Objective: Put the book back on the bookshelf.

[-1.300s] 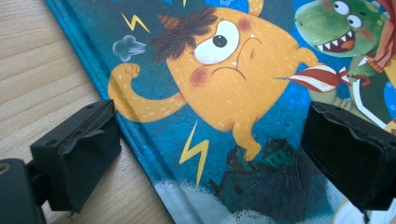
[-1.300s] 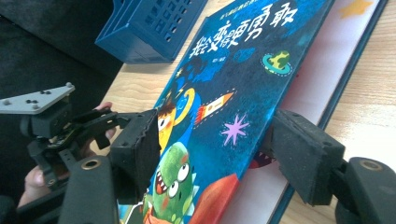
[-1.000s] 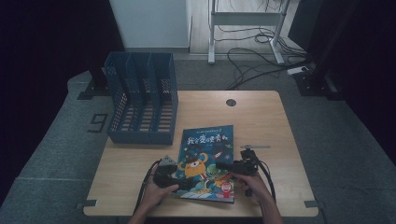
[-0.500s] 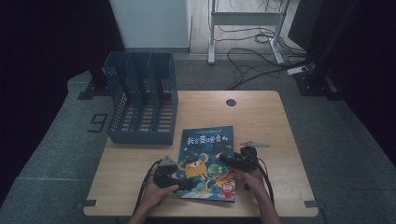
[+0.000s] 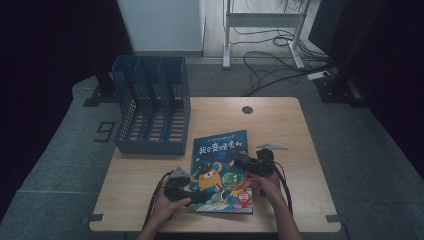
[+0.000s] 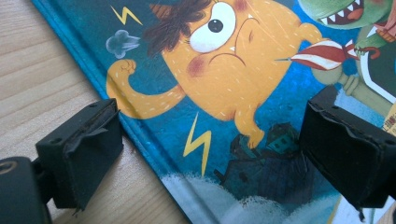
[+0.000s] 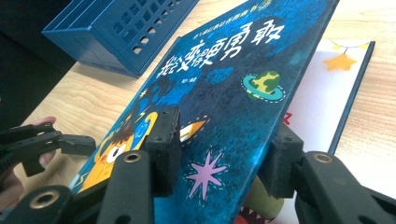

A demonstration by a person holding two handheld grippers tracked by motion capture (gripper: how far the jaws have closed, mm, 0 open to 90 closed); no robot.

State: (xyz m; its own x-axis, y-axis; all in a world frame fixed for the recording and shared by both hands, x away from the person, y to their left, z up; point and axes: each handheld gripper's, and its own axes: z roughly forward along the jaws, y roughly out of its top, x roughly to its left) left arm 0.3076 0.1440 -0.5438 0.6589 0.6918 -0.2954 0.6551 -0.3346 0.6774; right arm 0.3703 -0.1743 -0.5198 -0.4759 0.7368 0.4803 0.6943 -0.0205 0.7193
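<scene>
A children's picture book (image 5: 220,170) with a blue cover and an orange monster lies at the table's front middle. My left gripper (image 5: 194,196) stands open at the book's lower left corner; in the left gripper view (image 6: 212,149) one jaw is over the wood beside the spine and the other over the cover (image 6: 233,84). My right gripper (image 5: 239,162) is at the book's right edge. Its jaws have just been closing and stand apart with the raised front cover (image 7: 233,74) between them, one pad above it and one below its edge. A white inside page (image 7: 327,102) shows beneath.
A blue slotted file rack (image 5: 152,107) stands at the back left of the wooden table (image 5: 280,125), close behind the book. A cable hole (image 5: 247,109) sits near the far edge. The person's hands hold both grippers at the front edge. Cables trail off both.
My right gripper has shifted slightly up and in over the book's right edge. My left gripper has stayed where it was.
</scene>
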